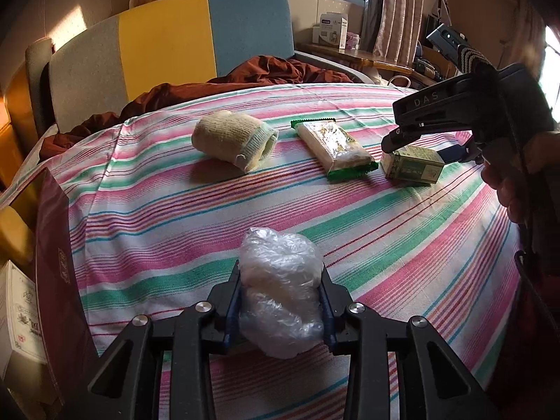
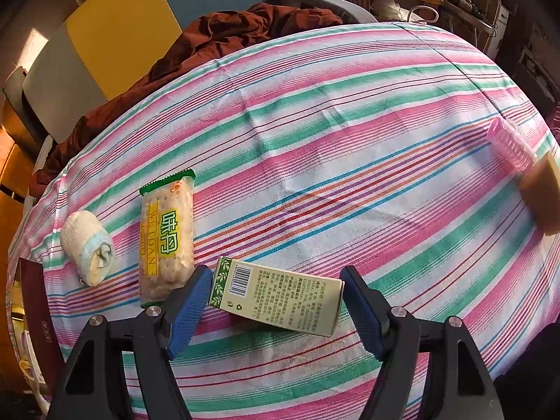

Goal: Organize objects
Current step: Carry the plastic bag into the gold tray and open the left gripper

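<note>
Left tool (image 1: 281, 302): both blue pads are clamped on a crumpled clear plastic bag (image 1: 280, 290), which bulges above and below the grip. The bag sits low over the striped bedsheet (image 1: 157, 217) at the near edge of the bed.

Right tool (image 2: 274, 309): fingers stand apart, one on each end of a green-and-cream carton (image 2: 276, 297). The carton lies on its side on the sheet with its barcode end toward the left finger. In the right wrist view both pads stand just off the carton ends, without pressing on them. In the left wrist view the same tool (image 1: 425, 147) hangs over the carton (image 1: 413, 164), and a hand (image 1: 514, 182) holds its grip.

Beyond the carton, just to its left, a green-edged cracker packet (image 2: 166, 241) lies flat, label up. Further left, apart from the packet, rests a rolled cream sock (image 2: 87, 245).

At the far right edge of the sheet lies a pink ribbed cylinder (image 2: 507, 143), partly blurred. A dark red box (image 1: 52, 245) stands at the left side of the bed.

At the far end a rust-brown blanket (image 1: 224, 84) is bunched against a grey, yellow and blue headboard (image 1: 164, 42)
</note>
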The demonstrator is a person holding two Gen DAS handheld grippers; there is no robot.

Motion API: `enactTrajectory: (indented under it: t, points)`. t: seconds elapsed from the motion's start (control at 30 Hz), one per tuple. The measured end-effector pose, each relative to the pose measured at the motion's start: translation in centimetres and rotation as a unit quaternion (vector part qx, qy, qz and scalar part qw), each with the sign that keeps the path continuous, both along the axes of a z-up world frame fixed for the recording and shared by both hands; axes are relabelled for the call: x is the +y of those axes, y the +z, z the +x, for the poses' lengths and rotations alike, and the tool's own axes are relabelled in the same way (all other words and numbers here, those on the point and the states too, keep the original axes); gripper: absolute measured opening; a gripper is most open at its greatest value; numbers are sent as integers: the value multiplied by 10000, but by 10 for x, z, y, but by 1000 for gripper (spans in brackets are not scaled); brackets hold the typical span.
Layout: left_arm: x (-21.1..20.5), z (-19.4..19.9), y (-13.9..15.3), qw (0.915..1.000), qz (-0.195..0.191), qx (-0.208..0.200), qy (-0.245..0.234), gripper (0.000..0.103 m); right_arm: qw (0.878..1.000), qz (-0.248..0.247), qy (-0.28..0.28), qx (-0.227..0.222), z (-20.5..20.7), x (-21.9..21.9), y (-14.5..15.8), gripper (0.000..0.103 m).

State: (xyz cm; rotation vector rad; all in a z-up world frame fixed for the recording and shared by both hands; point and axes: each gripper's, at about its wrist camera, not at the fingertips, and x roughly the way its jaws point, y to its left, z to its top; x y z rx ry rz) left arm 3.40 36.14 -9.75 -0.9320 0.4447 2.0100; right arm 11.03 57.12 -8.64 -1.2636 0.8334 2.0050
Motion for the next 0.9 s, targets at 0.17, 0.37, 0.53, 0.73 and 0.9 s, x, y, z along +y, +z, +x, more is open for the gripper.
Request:
enactTrajectory:
  t: [0.17, 0.37, 0.53, 0.73, 0.9]
  points:
    - [-18, 2, 26, 9997, 248, -25, 66, 37, 10000, 37, 15, -10, -4, 0, -1, 76]
    - [-60, -5, 73, 9973, 642, 190, 314, 37, 9999, 118, 65, -59, -7, -2, -2, 76]
    - [-121, -47, 97, 9905, 816, 51, 1107, 37, 9998, 169, 98, -92, -7, -3, 0, 76]
    - [-203, -112, 88, 9695, 762, -334, 2304, 37, 9995, 247, 151, -140, -6, -5, 1, 76]
    - [-236, -144, 66, 9558, 473, -413, 2871, 37, 9991, 321, 196, -180, -8, -7, 1, 76]
